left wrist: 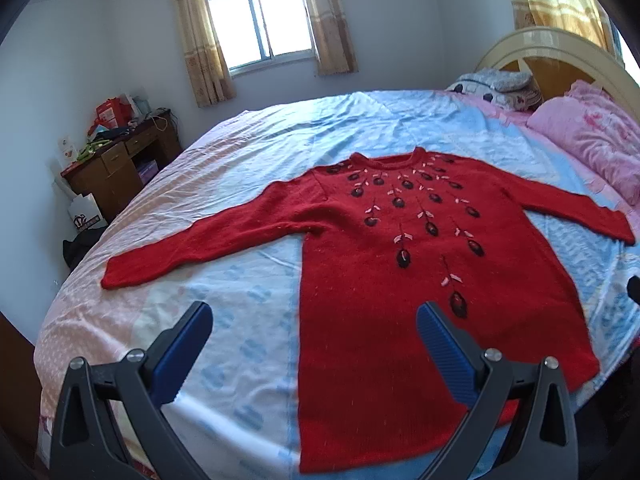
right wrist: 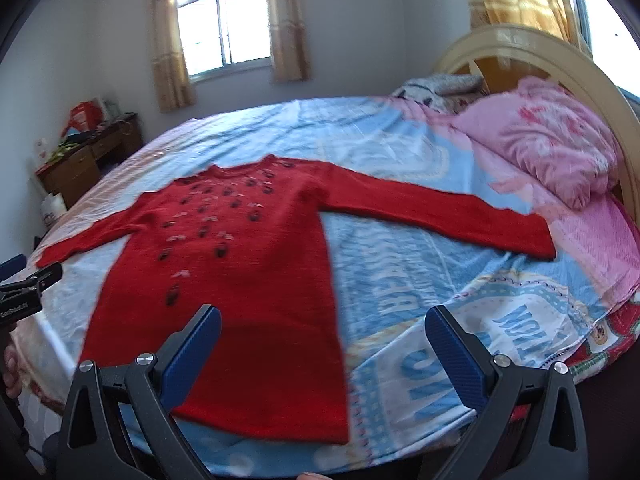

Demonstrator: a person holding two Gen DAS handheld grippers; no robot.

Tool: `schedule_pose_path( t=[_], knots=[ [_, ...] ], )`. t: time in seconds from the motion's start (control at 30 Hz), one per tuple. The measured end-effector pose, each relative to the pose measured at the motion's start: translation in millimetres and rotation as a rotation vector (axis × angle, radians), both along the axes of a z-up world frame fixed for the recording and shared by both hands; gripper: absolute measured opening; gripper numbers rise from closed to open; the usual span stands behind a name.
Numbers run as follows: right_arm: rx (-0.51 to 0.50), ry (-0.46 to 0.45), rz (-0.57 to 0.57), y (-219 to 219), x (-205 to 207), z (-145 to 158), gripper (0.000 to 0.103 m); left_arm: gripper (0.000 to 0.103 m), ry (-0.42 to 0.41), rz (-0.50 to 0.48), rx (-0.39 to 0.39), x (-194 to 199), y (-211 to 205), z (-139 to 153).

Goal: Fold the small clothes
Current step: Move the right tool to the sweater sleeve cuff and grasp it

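Observation:
A red knit sweater with dark embroidered flowers lies flat and face up on the bed, both sleeves spread out; it also shows in the right wrist view. My left gripper is open and empty, above the sweater's lower left hem edge. My right gripper is open and empty, above the sweater's lower right hem edge. The left gripper's body shows at the left edge of the right wrist view.
The bed sheet is blue, white and pink. A pink pillow and a grey folded blanket lie by the cream headboard. A cluttered wooden desk stands at the far left under the window.

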State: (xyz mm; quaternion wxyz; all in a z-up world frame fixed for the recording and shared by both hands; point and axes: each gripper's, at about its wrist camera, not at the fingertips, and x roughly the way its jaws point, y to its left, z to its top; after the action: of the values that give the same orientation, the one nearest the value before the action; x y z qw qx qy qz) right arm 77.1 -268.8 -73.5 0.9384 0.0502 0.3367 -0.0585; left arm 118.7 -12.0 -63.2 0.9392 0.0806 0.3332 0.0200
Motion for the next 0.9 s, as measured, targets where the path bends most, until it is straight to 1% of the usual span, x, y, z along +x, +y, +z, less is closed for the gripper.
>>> schedule_pose_path(
  t=[0.13, 0.27, 0.37, 0.43, 0.5, 0.63, 0.73, 0.8, 0.9],
  knots=[
    [0.001, 0.029, -0.038, -21.9, 19.8, -11.8, 0.102, 0.103, 0.001, -0.001, 0.017, 22.8, -7.9, -6.0],
    [-0.007, 0.051, -0.096, -52.9, 41.8, -23.5, 0.102, 0.103, 0.003, -0.001, 0.026, 46.7, -14.6, -13.6],
    [-0.004, 0.065, -0.141, -75.6, 54.6, -30.1, 0.102, 0.103, -0.01, 0.001, 0.052, 65.4, -22.8, -20.6],
    [0.002, 0.07, -0.179, -93.9, 63.6, -33.5, 0.102, 0.103, -0.011, -0.008, 0.061, 80.4, -27.1, -26.4],
    [0.021, 0.079, -0.23, -116.4, 71.5, -36.2, 0.102, 0.103, -0.003, 0.003, 0.084, 97.0, -28.5, -32.0],
    [0.044, 0.078, -0.344, -169.6, 80.5, -38.5, 0.101, 0.103, 0.032, 0.032, 0.075, 126.4, -24.2, -42.5],
    [0.065, 0.084, -0.422, -206.8, 81.7, -39.4, 0.095, 0.103, 0.047, 0.062, 0.062, 139.2, -18.4, -48.1],
    [0.091, 0.082, -0.464, -227.1, 80.9, -39.2, 0.09, 0.103, 0.053, 0.08, 0.052, 144.8, -12.9, -51.1],
    [0.14, 0.075, -0.539, -259.6, 79.1, -37.9, 0.087, 0.103, 0.066, 0.107, 0.058, 153.6, -5.8, -57.6]
  ],
)
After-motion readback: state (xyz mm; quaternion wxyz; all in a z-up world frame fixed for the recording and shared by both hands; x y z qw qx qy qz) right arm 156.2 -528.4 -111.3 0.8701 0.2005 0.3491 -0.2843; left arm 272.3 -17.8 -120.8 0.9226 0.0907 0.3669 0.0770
